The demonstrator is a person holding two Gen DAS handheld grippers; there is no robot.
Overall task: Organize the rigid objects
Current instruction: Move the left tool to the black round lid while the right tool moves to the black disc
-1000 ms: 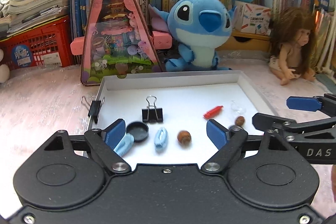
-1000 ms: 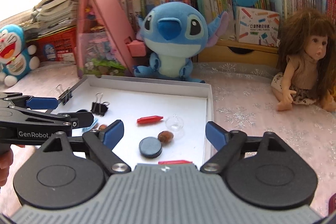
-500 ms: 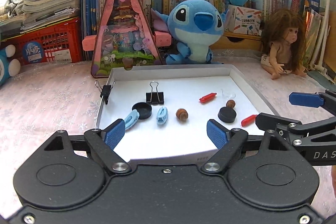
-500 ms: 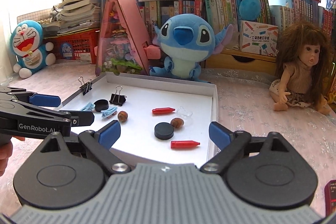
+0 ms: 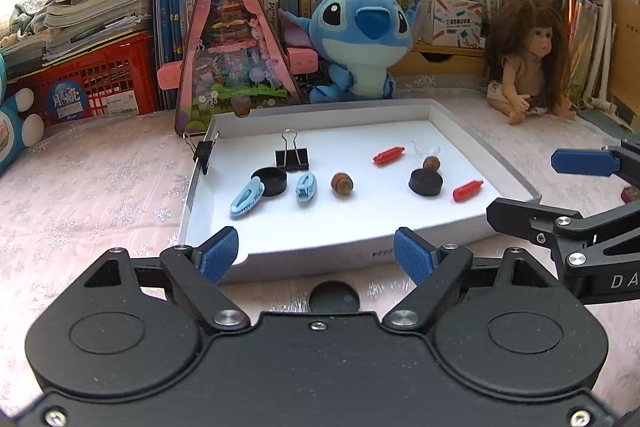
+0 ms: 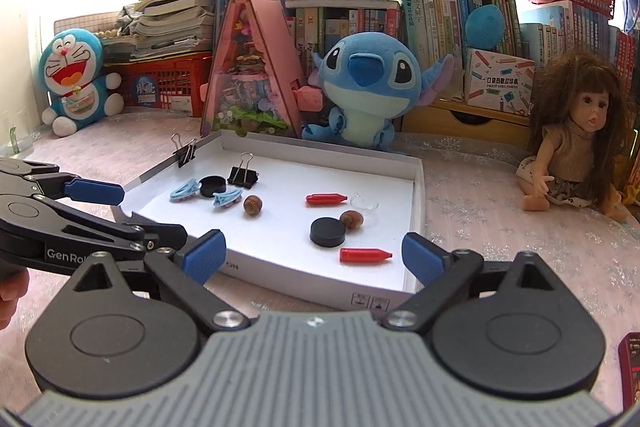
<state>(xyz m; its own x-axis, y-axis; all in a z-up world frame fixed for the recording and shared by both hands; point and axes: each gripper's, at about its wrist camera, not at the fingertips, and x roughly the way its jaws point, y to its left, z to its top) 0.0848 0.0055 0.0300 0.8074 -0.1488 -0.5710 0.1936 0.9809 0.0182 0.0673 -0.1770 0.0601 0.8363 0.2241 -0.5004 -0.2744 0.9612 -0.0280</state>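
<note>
A shallow white box [image 5: 486, 151] [image 6: 418, 187] lies on the pink tablecloth. Inside it are two blue hair clips [image 5: 246, 195], two black discs [image 5: 426, 183], two brown nuts [image 5: 342, 183], two red pointed pieces [image 6: 364, 255], a black binder clip [image 5: 292, 158] and a clear little dish [image 6: 364, 205]. Another binder clip [image 5: 203, 151] grips the box's left wall. My left gripper [image 5: 316, 253] [image 6: 132, 211] hangs open and empty before the box's near wall. My right gripper [image 6: 312, 255] [image 5: 552, 189] sits at the near right corner, jaws opening, holding nothing.
Behind the box stand a blue plush [image 5: 362, 39], a pink triangular toy house [image 5: 234, 51] and a long-haired doll [image 6: 576, 143]. A red crate [image 5: 96, 83], stacked books and a blue cat plush [image 6: 78, 79] line the left back. A red packet [image 6: 630, 367] lies near right.
Both grippers have drawn back from over the box to its near edge, so the whole box now shows. The right gripper's jaws have spread wider. The items in the box have not moved.
</note>
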